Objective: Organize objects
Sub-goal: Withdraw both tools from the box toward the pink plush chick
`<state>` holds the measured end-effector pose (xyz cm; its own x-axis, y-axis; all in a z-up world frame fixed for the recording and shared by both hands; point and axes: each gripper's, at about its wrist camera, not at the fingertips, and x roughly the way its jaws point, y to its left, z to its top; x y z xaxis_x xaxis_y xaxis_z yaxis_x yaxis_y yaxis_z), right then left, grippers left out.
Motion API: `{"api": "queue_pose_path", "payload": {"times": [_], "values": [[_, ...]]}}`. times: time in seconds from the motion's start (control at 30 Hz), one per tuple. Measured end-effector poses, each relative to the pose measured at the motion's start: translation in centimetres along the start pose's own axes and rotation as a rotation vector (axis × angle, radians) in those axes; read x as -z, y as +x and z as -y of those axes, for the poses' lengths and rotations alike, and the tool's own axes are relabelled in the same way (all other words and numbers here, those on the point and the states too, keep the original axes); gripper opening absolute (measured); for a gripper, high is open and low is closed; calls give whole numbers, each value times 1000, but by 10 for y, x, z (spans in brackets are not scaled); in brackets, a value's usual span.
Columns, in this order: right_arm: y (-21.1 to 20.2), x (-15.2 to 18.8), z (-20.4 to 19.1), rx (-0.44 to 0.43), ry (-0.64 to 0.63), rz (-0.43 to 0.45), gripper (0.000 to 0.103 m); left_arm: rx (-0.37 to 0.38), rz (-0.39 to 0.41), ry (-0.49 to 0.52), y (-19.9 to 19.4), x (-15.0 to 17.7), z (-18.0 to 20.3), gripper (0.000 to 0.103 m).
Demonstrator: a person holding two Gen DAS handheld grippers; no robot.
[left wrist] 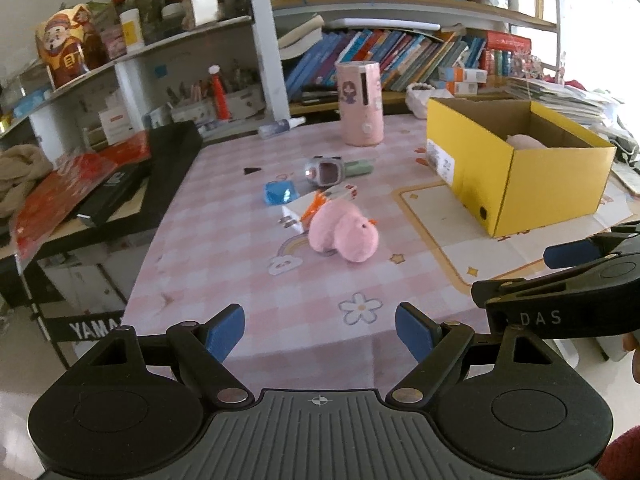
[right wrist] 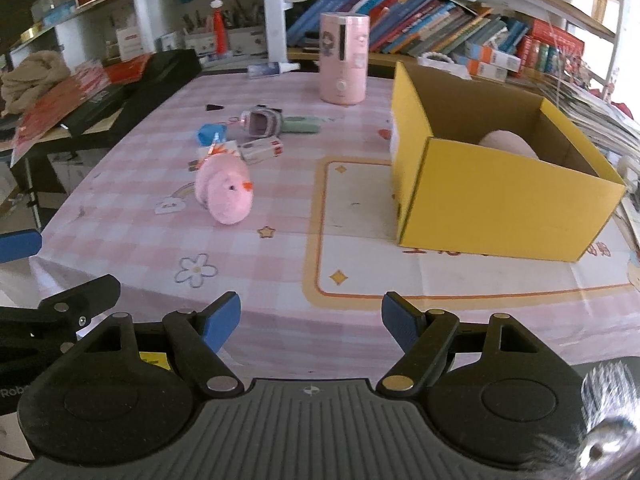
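Evidently both hand-held grippers, left and right, hovering spread, pinching nothing, near bench edge. Pink plush chick lying left of yellow box, awaiting pickup; box standing open, likely collecting items.

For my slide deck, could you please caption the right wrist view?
Open hand-held gripper faces pink plush chick and yellow box on checked tablecloth.

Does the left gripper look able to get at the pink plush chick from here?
Probably yes: the left gripper is open and empty, and bare tablecloth lies between it and the pink plush chick, with nothing in the way.
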<state>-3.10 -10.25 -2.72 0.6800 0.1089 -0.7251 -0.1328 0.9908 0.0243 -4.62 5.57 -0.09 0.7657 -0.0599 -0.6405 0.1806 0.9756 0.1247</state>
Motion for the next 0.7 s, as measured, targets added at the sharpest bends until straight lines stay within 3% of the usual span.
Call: {"api": "queue_pose_path", "payload": {"times": [0.7], "values": [[-4,-3,-26,-11,-29,26,76,-20,40,-17,-11,6,-23,85]]}}
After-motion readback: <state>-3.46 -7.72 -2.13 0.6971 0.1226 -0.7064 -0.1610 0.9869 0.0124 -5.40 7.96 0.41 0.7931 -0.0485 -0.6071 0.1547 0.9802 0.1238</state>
